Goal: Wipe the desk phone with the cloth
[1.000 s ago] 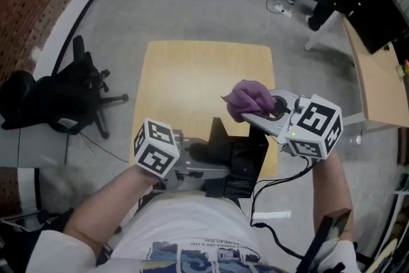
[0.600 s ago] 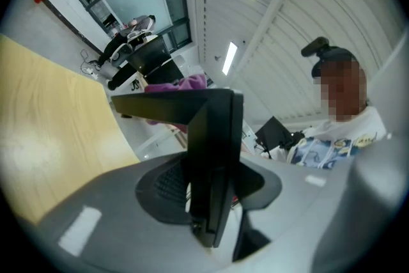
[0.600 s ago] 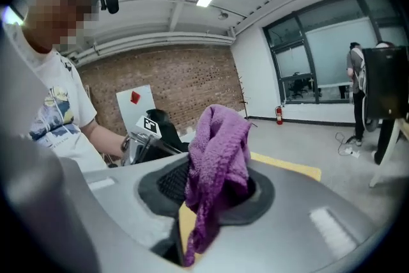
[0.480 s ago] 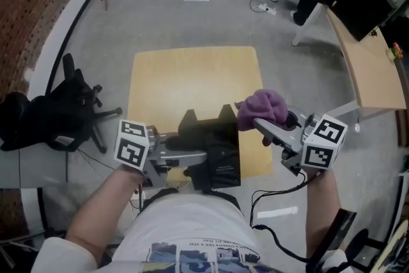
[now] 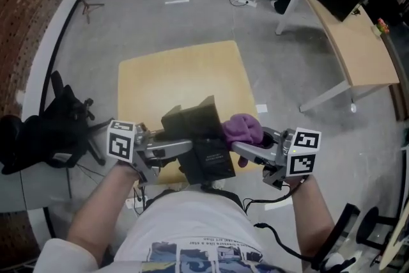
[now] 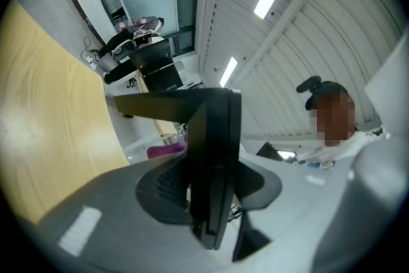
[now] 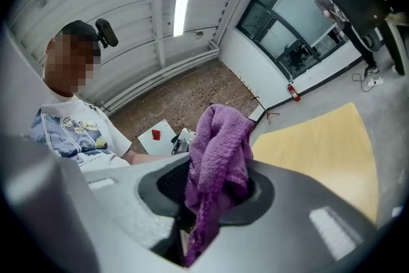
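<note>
Change: over the last second the two grippers have drawn together. The purple cloth (image 5: 241,130), which was up at the desk phone's 1 o'clock, now sits against its 3 o'clock edge.
Left gripper (image 5: 187,149): jaws part-way apart and clamped on the desk phone (image 5: 199,144), pads on either face of a thin black panel; in the left gripper view (image 6: 208,192) that panel (image 6: 214,137) runs straight up between them.
Right gripper (image 5: 238,148): jaws closed on the bunched cloth, which bulges out above them (image 7: 214,198) in the right gripper view (image 7: 218,150).
Desk phone: black, tilted, held over the wooden table's (image 5: 179,77) 6 o'clock edge, close to the person's body.
Surroundings: black office chair (image 5: 54,131) at the table's 9 o'clock; long desk (image 5: 348,41) at 2 o'clock.
</note>
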Demonstrator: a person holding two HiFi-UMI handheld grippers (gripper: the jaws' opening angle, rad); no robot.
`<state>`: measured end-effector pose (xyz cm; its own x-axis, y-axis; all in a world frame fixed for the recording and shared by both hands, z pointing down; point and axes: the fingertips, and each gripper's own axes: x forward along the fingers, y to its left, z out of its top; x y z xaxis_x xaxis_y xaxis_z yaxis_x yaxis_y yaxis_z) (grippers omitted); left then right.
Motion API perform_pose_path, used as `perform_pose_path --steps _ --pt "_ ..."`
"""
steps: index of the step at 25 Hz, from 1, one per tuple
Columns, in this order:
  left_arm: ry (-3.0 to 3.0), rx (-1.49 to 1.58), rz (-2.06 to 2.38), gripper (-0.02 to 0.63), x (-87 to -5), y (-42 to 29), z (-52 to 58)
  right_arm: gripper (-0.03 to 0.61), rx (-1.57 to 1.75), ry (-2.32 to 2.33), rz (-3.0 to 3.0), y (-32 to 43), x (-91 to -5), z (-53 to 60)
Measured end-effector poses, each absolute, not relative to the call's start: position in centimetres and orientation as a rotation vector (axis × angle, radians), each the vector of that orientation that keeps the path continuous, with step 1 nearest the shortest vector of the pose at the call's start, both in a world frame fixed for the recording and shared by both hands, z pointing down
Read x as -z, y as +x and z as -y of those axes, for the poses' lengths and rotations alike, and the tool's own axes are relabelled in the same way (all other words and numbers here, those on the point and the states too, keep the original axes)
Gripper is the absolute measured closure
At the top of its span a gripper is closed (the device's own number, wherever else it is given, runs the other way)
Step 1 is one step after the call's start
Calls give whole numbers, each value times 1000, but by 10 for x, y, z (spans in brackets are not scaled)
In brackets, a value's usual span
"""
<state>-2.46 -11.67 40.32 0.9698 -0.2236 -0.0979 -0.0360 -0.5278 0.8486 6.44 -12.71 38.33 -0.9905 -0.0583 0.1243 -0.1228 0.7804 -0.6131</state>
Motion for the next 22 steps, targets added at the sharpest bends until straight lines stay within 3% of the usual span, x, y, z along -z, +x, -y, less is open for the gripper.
perform_pose_path --steps 8,14,22 --pt "2135 253 149 431 -398 -30 124 472 -1078 164 2796 83 -416 86" --pt "2148 243 77 431 -397 -29 111 472 -1058 154 2917 73 -390 111" --pt "2127 269 -2 431 -390 -21 101 472 -1375 -5 2999 52 -381 123"
